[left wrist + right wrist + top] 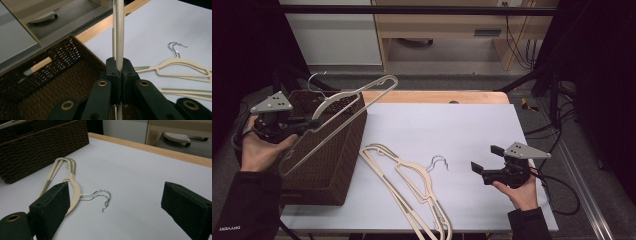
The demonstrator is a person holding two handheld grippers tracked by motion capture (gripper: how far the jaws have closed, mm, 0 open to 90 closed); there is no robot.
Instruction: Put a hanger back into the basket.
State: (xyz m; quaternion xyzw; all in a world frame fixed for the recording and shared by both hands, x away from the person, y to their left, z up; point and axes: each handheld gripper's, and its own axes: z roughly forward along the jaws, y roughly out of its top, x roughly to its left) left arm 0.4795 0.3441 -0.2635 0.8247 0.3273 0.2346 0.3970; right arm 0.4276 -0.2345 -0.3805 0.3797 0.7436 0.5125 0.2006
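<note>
White table point(472, 125) ahead; at nine o'clock my left gripper point(299, 125) pinches a cream hanger point(347, 107) over the wicker basket point(329, 170). Its hook could snag the rim. My right gripper point(486, 161) sits spread, empty.

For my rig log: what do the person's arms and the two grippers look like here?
Both forearms wear dark sleeves; the left sleeve has small white lettering near the cuff. The left gripper and right gripper are black, each topped by a grey three-cornered plate with holes, trailing black cables.
</note>
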